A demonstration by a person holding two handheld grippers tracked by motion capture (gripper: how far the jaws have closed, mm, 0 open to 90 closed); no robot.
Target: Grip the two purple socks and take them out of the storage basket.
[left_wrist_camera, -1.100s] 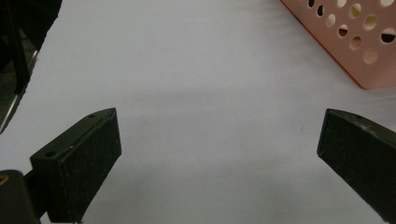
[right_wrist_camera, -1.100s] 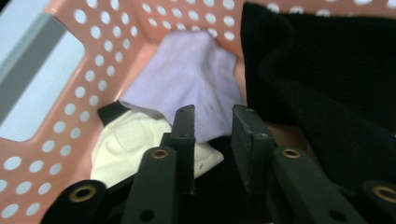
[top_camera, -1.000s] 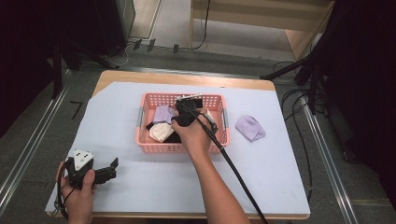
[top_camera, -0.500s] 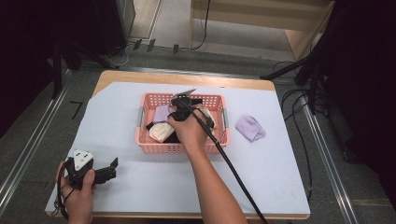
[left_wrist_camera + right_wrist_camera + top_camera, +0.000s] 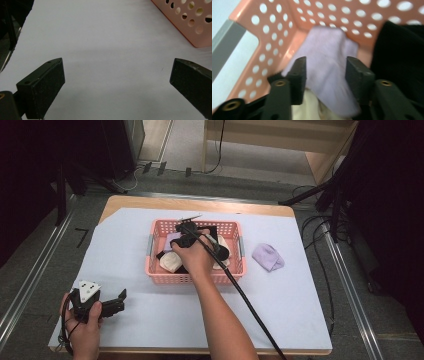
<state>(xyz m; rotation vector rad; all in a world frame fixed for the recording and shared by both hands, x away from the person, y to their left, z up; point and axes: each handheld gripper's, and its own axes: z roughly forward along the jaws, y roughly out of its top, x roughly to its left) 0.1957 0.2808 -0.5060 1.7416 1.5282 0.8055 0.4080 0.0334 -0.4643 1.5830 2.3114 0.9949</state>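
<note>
Reaching into the pink basket [image 5: 196,279] with my right claw [image 5: 325,72], I've got its two black jaws set around a pale purple cloth [image 5: 329,57], one jaw on each side of the fold; the picture is blurred there and I cannot tell whether they are pinching it or just straddling it. That cloth lies in the basket's far left corner in the high view, up against the perforated wall [image 5: 274,42]. Under it, at the bottom of the right claw's own view, a cream cloth [image 5: 305,110] peeks out, and a black cloth [image 5: 397,60] sits beside the purple one on the right.

From above, my right hand [image 5: 194,256] is over the basket's middle, the cable [image 5: 250,305] trailing back along my forearm. A second pale purple cloth [image 5: 268,257] lies on the white sheet [image 5: 300,310] to the right of the basket, apart from it.

My left claw [image 5: 117,75] is down at the near left of the table, held in my left hand [image 5: 82,325], jaws spread wide over bare white sheet, gripping nothing. A corner of the basket shows at its upper right.
</note>
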